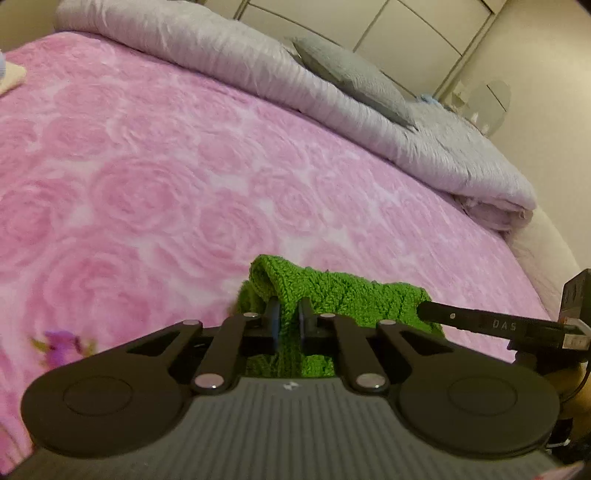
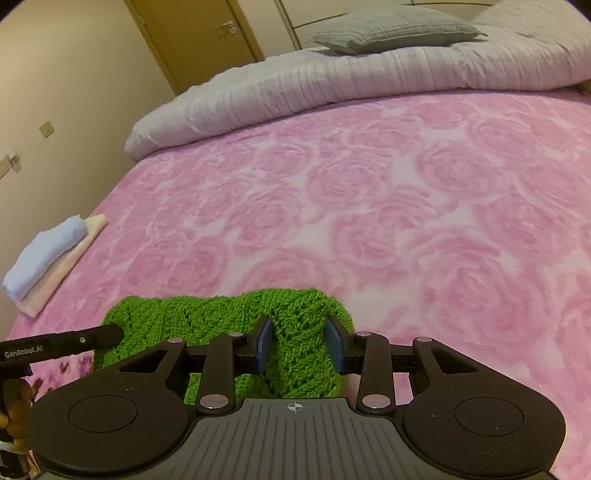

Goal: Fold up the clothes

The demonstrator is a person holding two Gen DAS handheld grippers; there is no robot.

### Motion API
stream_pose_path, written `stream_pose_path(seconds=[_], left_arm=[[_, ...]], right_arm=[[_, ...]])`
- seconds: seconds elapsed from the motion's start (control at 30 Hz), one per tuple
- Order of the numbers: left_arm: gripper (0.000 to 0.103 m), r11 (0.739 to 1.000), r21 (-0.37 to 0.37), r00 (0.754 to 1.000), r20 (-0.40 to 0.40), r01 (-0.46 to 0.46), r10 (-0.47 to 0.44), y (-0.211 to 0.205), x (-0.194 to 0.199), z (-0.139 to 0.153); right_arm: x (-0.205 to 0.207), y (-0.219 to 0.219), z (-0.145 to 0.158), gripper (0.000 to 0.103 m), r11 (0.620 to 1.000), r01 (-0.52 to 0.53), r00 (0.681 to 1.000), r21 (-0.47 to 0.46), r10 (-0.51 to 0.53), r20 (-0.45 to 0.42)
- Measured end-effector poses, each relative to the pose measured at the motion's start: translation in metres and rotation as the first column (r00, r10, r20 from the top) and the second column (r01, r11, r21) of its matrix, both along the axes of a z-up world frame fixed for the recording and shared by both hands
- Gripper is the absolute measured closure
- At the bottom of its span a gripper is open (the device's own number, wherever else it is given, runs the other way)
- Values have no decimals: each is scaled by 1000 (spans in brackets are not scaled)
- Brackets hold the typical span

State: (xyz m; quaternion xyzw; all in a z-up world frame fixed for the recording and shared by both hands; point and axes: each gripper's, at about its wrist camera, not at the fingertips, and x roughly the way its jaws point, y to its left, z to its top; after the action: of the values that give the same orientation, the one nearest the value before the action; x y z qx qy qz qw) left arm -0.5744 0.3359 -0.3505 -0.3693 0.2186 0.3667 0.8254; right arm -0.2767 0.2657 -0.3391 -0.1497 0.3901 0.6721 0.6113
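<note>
The left gripper (image 1: pixel 289 317) pinches the green knit (image 1: pixel 343 295) tight; the right gripper (image 2: pixel 300 345) (jaws wider) seems clamped on its other end, above the pink blanket (image 2: pixel 406 206).

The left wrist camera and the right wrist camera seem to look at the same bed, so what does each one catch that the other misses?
Only the left wrist view shows the pale cabinet doors behind the bed and a small purple flower print near the blanket's edge.

Only the right wrist view shows the folded light blue cloth stacked on a cream one, plus the wooden door.

Both show the green knitted garment gripped by the left gripper and the right gripper, the pink rose blanket, the rolled grey duvet and the grey pillow.
</note>
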Motion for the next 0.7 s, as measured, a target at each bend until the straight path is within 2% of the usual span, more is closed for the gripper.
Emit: stream_pose_path(seconds=[0.1,0.17,0.27,0.4,0.53,0.7], left_arm=[[95,1000,-1,999,-37,-26,26,4,-1,-16],[93,999,-13,999,-33,-42,42,7,-1,-27],[92,999,-16,998,-38,-49,48,6,-1,-24],[91,999,-15,997,-55,-51,50,-2,-3,-8],[93,995,3,994,-47,-97,97,-20,-15,14],[93,1000,5,1000,-8,-2,2,-76,-23,32]], right_arm=[[-9,7,-13,68,1000,-19,998,-8,19,56],[-13,9,-20,68,1000,-22,996,-7,22,82],[-13,10,-16,68,999,-25,996,-25,27,89],[-1,-1,-3,67,1000,7,1000,-14,-7,14],[8,-35,14,67,999,32,995,4,-32,-91],[-3,-97,23,67,1000,9,993,-9,-10,-122]])
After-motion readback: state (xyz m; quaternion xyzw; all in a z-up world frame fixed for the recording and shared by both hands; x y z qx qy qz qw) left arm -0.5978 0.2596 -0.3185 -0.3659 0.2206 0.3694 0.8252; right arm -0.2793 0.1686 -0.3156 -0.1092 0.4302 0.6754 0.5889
